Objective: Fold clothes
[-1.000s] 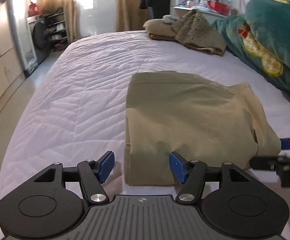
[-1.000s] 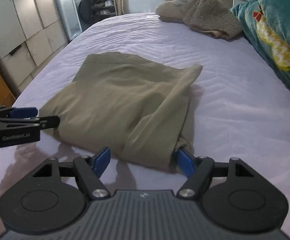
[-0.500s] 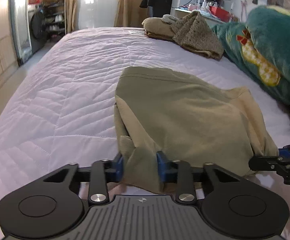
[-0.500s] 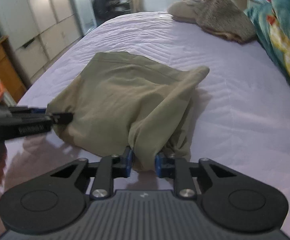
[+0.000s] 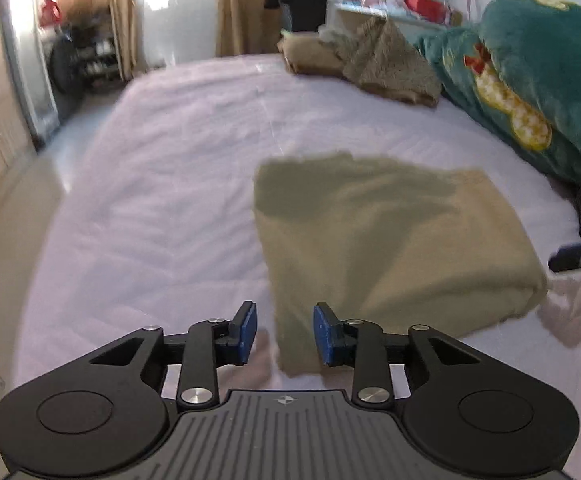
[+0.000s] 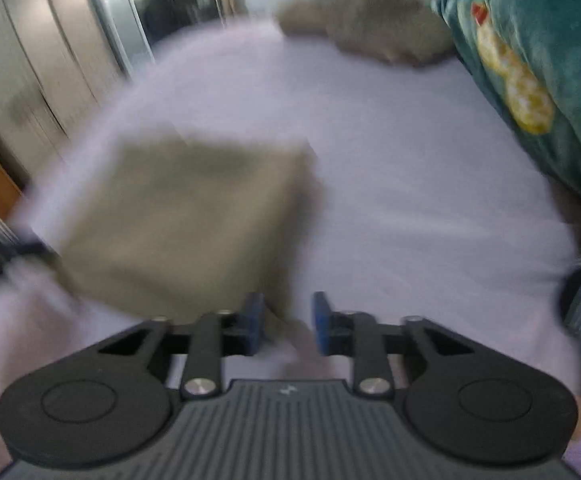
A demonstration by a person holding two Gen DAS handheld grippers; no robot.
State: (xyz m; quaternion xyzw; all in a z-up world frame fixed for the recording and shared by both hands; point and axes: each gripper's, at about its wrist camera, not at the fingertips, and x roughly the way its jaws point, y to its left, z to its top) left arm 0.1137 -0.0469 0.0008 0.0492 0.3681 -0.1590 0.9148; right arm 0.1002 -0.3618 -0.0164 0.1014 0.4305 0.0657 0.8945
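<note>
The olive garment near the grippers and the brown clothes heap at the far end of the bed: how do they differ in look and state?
The olive garment is smooth, flat cloth folded into a rough rectangle; the brown heap looks coarse and fuzzy and sits in a loose, lumpy mound. The olive garment lies close to the left gripper; the brown heap sits far off, beside the teal blanket. Both rest on the pale quilted bed, and no gripper holds either.

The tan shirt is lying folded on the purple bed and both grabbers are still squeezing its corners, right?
Not quite. The tan shirt does lie folded on the purple bed, but neither grabber squeezes it. In the left wrist view the left gripper has just been opening, its blue pads clear of the cloth edge. The right wrist view, though blurred, shows the right gripper opened too, nothing pinched.
</note>
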